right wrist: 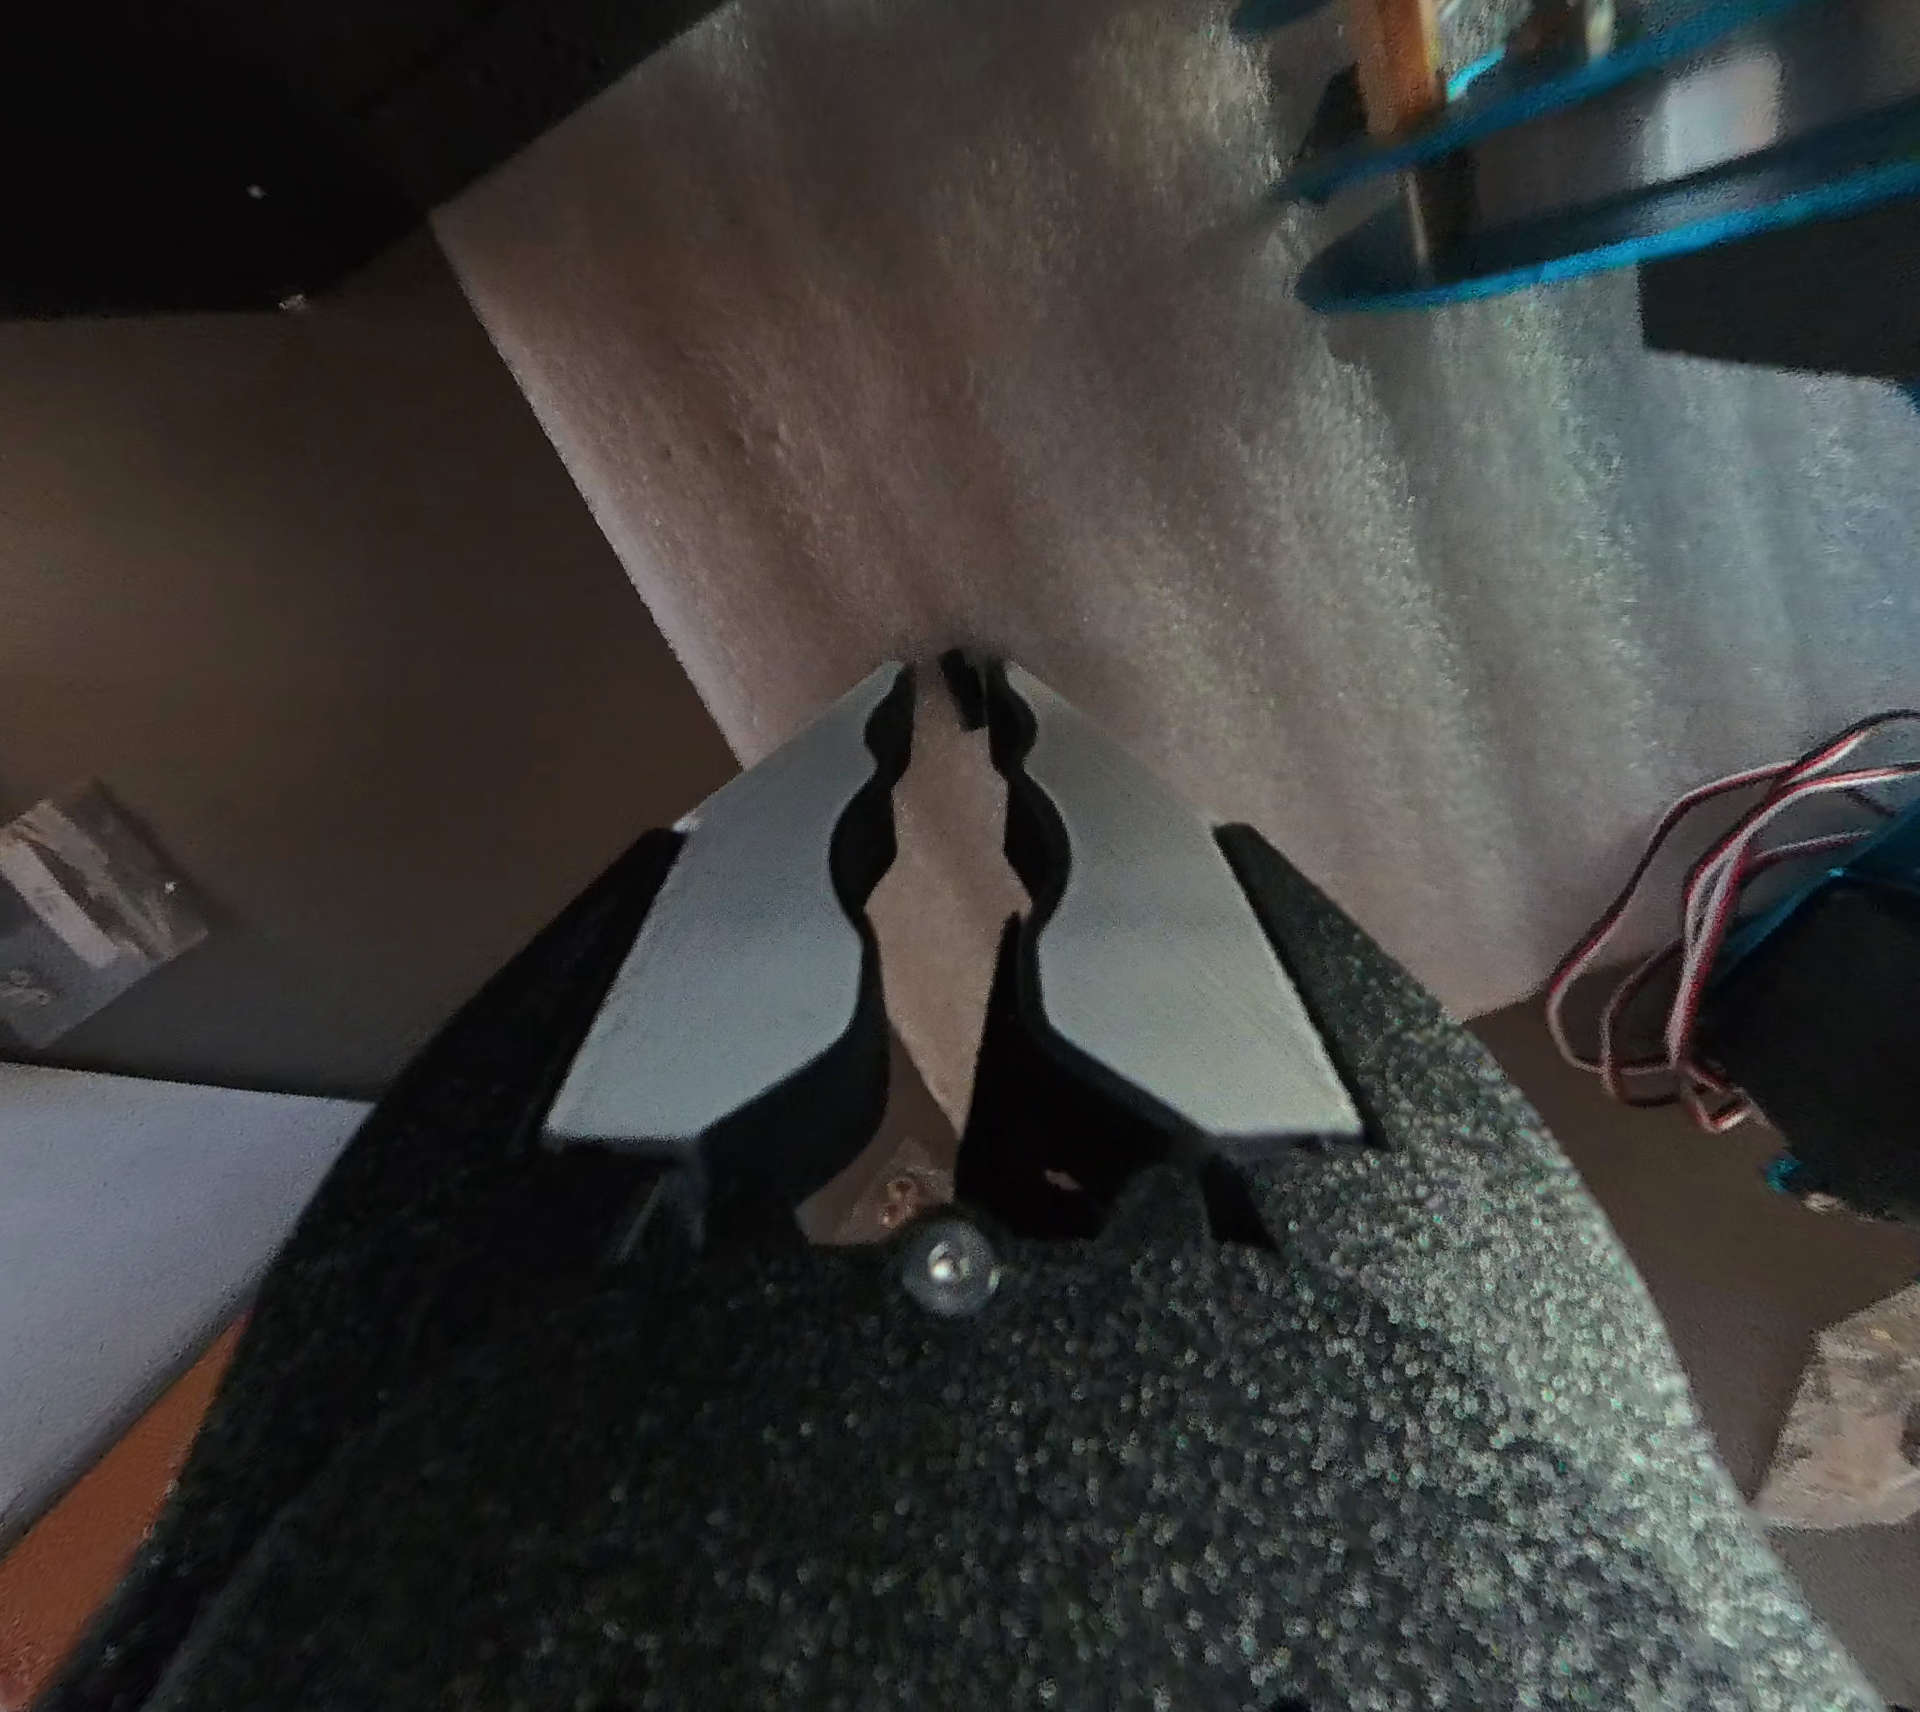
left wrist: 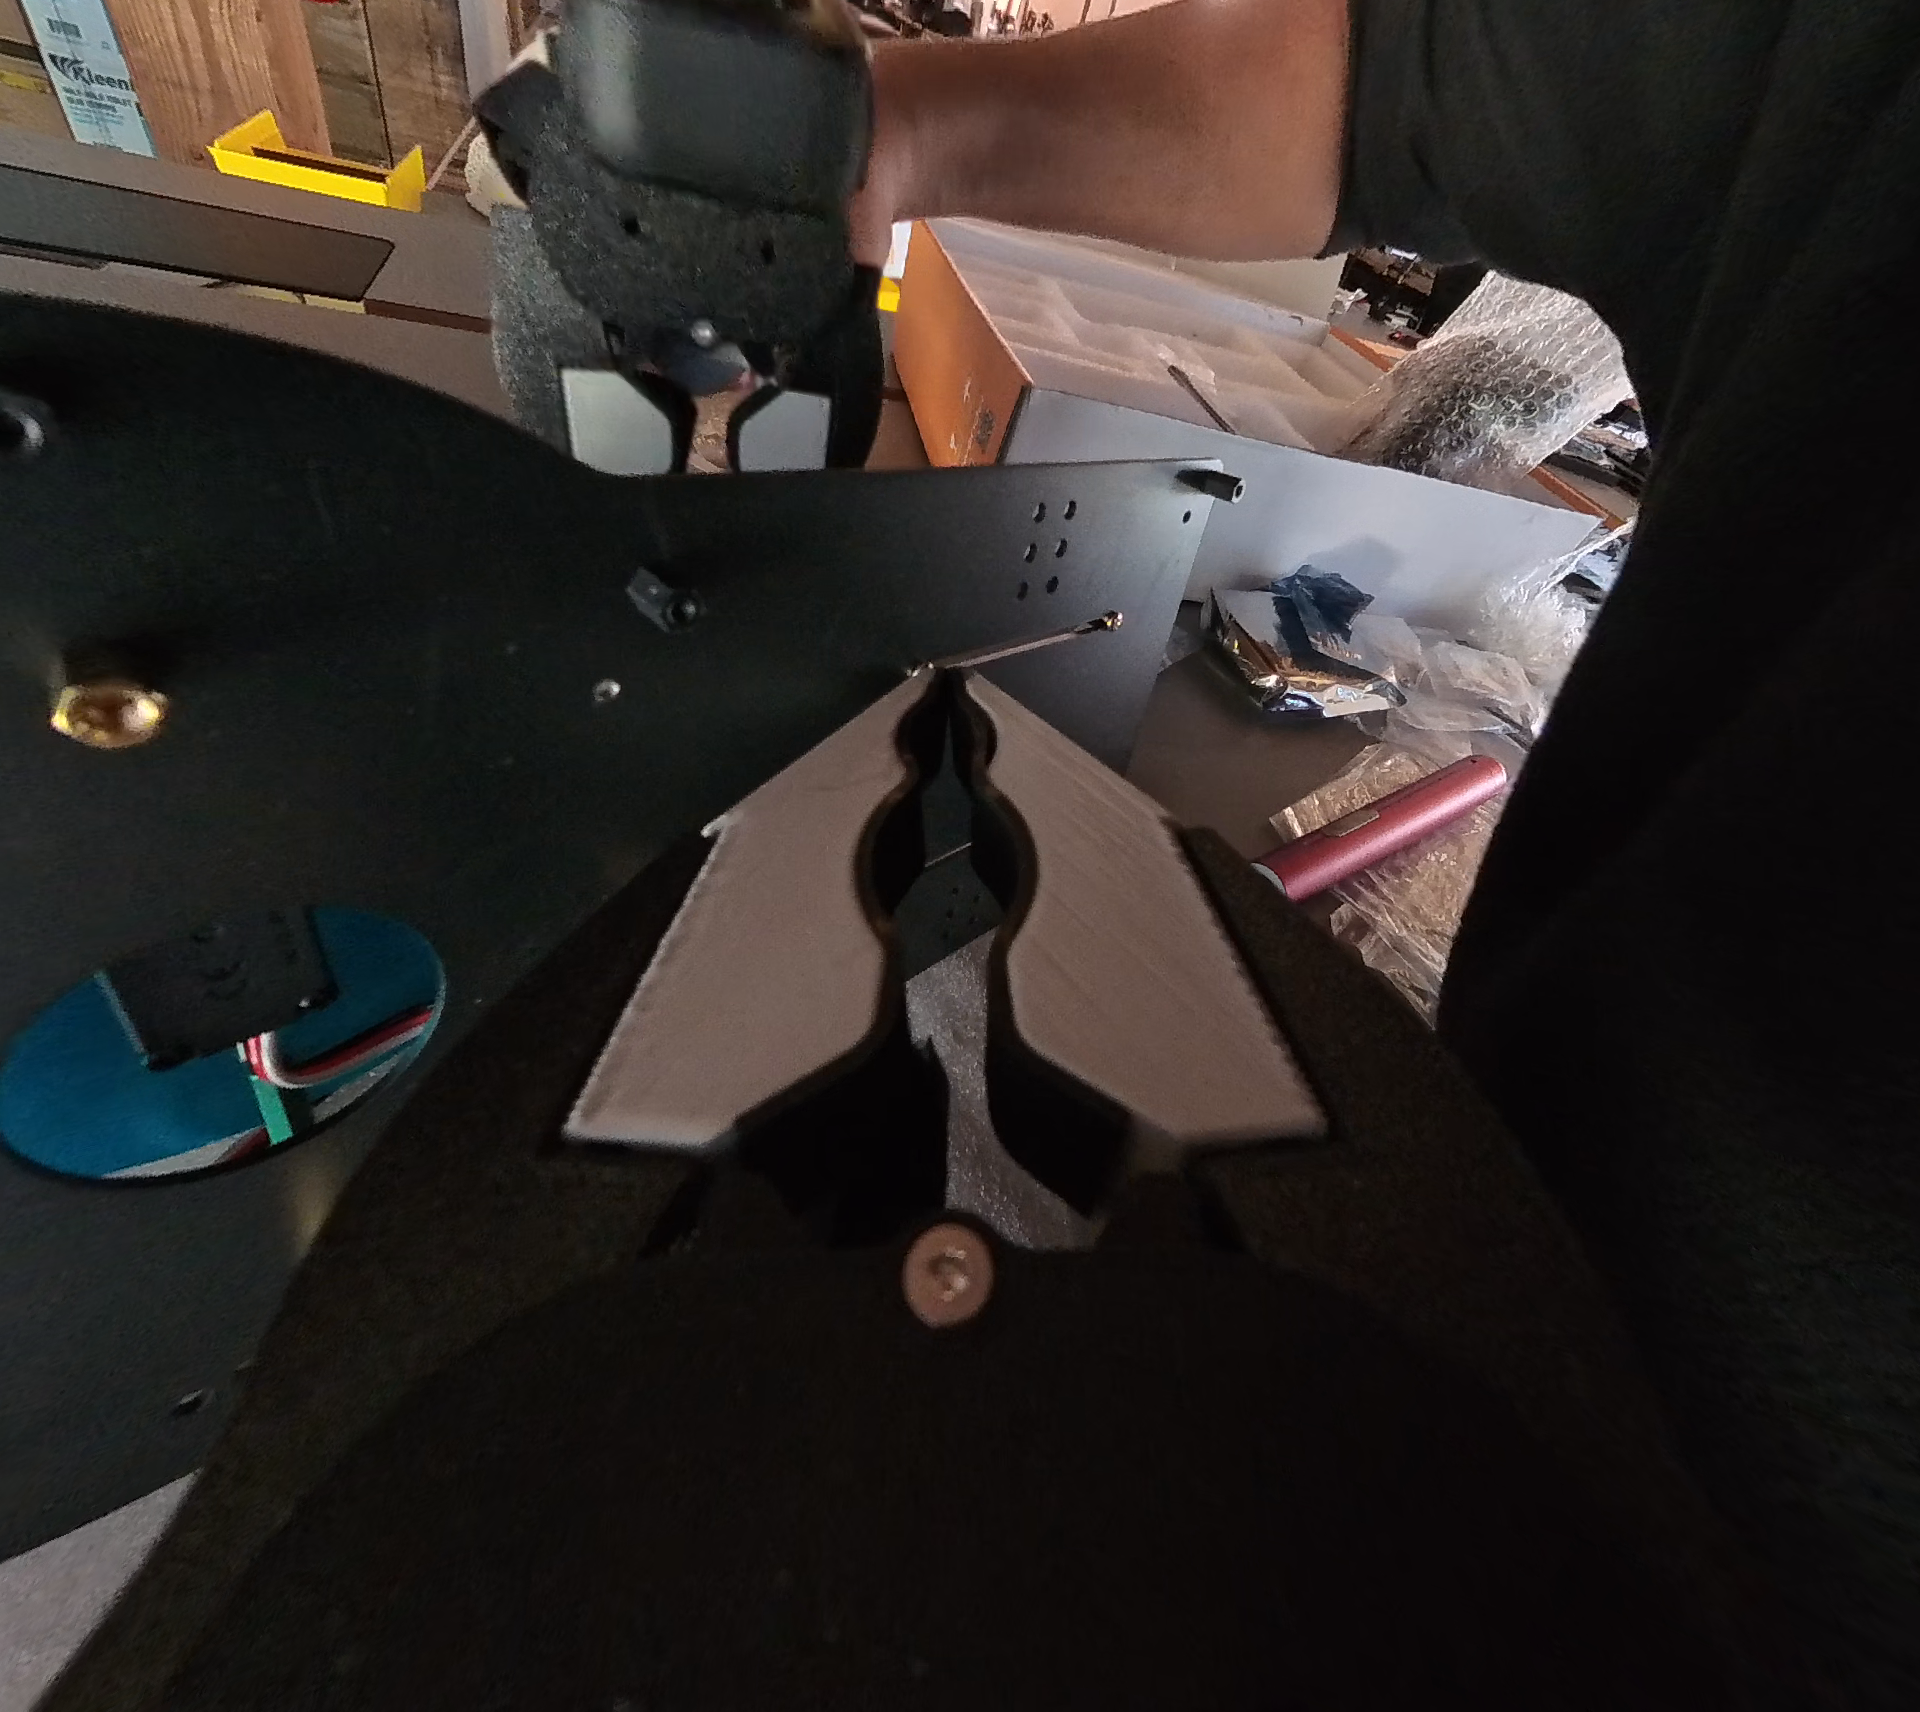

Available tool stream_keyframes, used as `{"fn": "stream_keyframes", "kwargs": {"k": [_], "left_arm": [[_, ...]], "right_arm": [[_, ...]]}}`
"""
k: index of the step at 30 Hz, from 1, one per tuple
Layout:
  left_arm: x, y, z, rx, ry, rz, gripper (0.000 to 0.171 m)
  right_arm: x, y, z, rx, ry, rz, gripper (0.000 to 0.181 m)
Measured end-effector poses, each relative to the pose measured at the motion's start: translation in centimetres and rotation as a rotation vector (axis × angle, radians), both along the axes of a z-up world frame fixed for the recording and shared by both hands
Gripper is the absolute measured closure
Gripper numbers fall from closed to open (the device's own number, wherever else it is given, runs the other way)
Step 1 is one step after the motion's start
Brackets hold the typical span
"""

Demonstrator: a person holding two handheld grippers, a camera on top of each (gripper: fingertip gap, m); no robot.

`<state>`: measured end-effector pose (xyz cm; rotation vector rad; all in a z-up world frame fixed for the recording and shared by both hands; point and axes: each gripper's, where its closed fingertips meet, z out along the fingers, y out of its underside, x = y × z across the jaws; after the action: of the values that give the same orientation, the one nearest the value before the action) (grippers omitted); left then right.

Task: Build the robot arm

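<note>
Left wrist view: left gripper (left wrist: 940,675) clenches a thin rod (left wrist: 1023,644) over the black plate (left wrist: 416,623); it could slip. Right gripper (right wrist: 951,675) pinches a small black part (right wrist: 961,691) against foam (right wrist: 1039,415).

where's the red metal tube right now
In the left wrist view, the red metal tube lies at right on crinkled plastic wrap, beside the left tool.

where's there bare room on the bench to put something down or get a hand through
Bare brown tabletop lies left of the white foam sheet, below the big black metal plate. A small brown patch shows between the plate's right edge and the silver foil bag. Right of that it is crowded: bubble wrap, clear bags, red metal tube.
</note>
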<state>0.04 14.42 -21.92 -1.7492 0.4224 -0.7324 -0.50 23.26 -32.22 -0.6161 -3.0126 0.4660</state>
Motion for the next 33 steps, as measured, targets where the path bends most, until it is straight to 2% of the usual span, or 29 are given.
{"fn": "stream_keyframes", "kwargs": {"k": [3, 6, 8, 11, 12, 14, 16, 18, 21, 33], "left_arm": [[0.0, 0.0, 0.0, 0.001, 0.005, 0.0, 0.171], [0.0, 0.0, 0.0, 0.001, 0.004, 0.003, 0.171], [0.0, 0.0, 0.0, 0.004, 0.001, 0.004, 0.171], [0.0, 0.0, 0.0, 0.009, 0.013, 0.003, 0.171], [0.0, 0.0, 0.0, 0.014, 0.022, 0.004, 0.171], [0.0, 0.1, 0.0, 0.023, 0.036, 0.008, 0.171], [0.0, 0.1, -0.1, 0.024, 0.038, 0.007, 0.171], [0.0, 0.1, 0.0, 0.022, 0.037, 0.005, 0.171], [0.0, 0.1, -0.1, 0.024, 0.032, 0.006, 0.171], [0.1, 0.1, -0.1, 0.026, 0.029, 0.006, 0.171]], "right_arm": [[-0.2, 0.0, 0.1, 0.016, 0.001, -0.017, 0.176], [-1.4, 0.1, 0.9, -0.059, 0.048, -0.138, 0.176], [-2.7, -1.2, 3.2, -0.28, 0.037, -0.334, 0.176], [-5.0, -4.7, 8.7, -0.882, -0.12, -0.729, 0.176], [-5.3, -5.1, 9.2, -1.006, -0.192, -0.848, 0.176], [-4.4, -6.2, 8.3, -1.127, -0.434, -1.029, 0.174], [-3.7, -6.9, 8.1, -1.29, -0.627, -1.166, 0.175], [-2.7, -8.0, 8.1, -1.378, -0.799, -1.215, 0.175], [-1.6, -9.0, 7.6, -1.36, -0.86, -1.237, 0.175], [-1.8, -8.6, 9.6, -1.521, -0.864, -1.308, 0.175]]}}
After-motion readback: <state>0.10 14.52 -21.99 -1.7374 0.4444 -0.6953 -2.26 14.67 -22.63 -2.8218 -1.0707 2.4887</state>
